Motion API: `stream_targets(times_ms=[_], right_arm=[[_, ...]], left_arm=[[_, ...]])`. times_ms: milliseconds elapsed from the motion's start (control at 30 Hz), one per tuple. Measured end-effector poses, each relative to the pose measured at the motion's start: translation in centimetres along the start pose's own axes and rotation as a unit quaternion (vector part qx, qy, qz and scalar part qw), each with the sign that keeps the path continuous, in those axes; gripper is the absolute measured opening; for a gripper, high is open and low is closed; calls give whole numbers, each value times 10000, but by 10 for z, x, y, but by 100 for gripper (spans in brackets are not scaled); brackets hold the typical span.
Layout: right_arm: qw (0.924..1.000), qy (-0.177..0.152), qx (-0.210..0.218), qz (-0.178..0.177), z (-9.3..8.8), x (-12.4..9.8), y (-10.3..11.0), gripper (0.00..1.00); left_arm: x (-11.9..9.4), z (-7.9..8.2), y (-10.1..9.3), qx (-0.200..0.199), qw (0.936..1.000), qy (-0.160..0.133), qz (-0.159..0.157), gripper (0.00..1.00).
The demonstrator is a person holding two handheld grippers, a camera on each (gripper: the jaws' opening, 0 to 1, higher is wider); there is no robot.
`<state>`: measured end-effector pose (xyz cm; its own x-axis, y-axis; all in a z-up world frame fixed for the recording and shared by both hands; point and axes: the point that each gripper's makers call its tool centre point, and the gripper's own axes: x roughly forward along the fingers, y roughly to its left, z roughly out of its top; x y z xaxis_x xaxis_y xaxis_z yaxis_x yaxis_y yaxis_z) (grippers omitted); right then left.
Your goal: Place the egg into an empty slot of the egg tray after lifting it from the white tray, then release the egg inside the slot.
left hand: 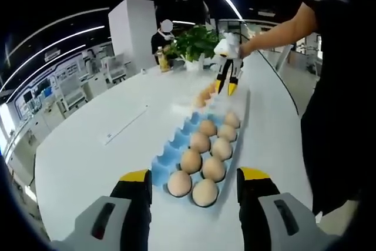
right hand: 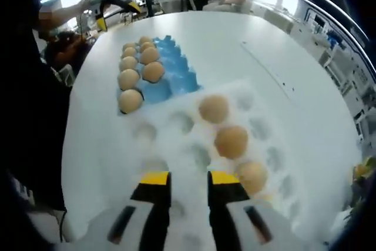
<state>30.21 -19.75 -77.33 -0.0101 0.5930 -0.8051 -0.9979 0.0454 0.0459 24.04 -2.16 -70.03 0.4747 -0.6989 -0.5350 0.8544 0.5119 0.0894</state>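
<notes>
Yellow-tipped left gripper [left hand: 194, 176] sits wide apart with nothing in it, and the blue egg tray [left hand: 176, 148] runs straight out ahead between its fingers, 8 eggs in there. Right gripper [right hand: 181, 178] has just a narrow gap, also holding nothing, hanging over the white tray [right hand: 176, 145]. 3 eggs there, nearest egg [right hand: 252, 176] just right of its fingertips.

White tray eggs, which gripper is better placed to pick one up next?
Right. The right gripper hovers open directly over the white tray, beside an egg; the left gripper sits at the blue egg tray's far end.
</notes>
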Motion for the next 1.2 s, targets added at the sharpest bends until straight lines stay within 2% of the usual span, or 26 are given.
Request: stream_targets(times_ms=[233, 367, 567, 667, 767, 833, 867, 900, 1000, 1067, 1200], right_arm=[[9997, 101, 201, -136, -31, -13, 2, 24], [9986, 189, 383, -298, -54, -30, -1, 24], [9938, 411, 784, -669, -106, -65, -8, 25], [9919, 465, 897, -772, -120, -75, -10, 25], [9843, 781, 1139, -1100, -161, -108, -16, 24], [9746, 1128, 1366, -1367, -199, -136, -24, 25], [9702, 1225, 1457, -1497, -211, -146, -29, 25], [9665, 1465, 1410, -1567, -224, -154, -33, 25], [9649, 1407, 1518, -1617, -223, -156, -35, 26], [9607, 1906, 1303, -1541, -238, -161, -34, 27], [9608, 2081, 1267, -1319, -241, -153, -33, 26]], left_arm=[[2, -1, -1, -37, 10000, 4, -35, 59], [4, -2, -2, -5, 10000, 46, -47, 58], [8, 0, -4, 26, 9999, 74, -105, 58], [10, 2, -5, 32, 9999, 67, -138, 58], [12, 3, -6, 53, 9998, 77, -171, 58], [10, 2, -5, 47, 9998, 96, -142, 58], [10, 3, -6, 50, 9998, 103, -144, 58], [10, 3, -5, 50, 9998, 120, -137, 58], [9, 3, -4, 63, 9998, 143, -113, 58], [7, 3, -3, 41, 9998, 151, -79, 58], [7, 2, -3, 16, 9998, 162, -65, 58]])
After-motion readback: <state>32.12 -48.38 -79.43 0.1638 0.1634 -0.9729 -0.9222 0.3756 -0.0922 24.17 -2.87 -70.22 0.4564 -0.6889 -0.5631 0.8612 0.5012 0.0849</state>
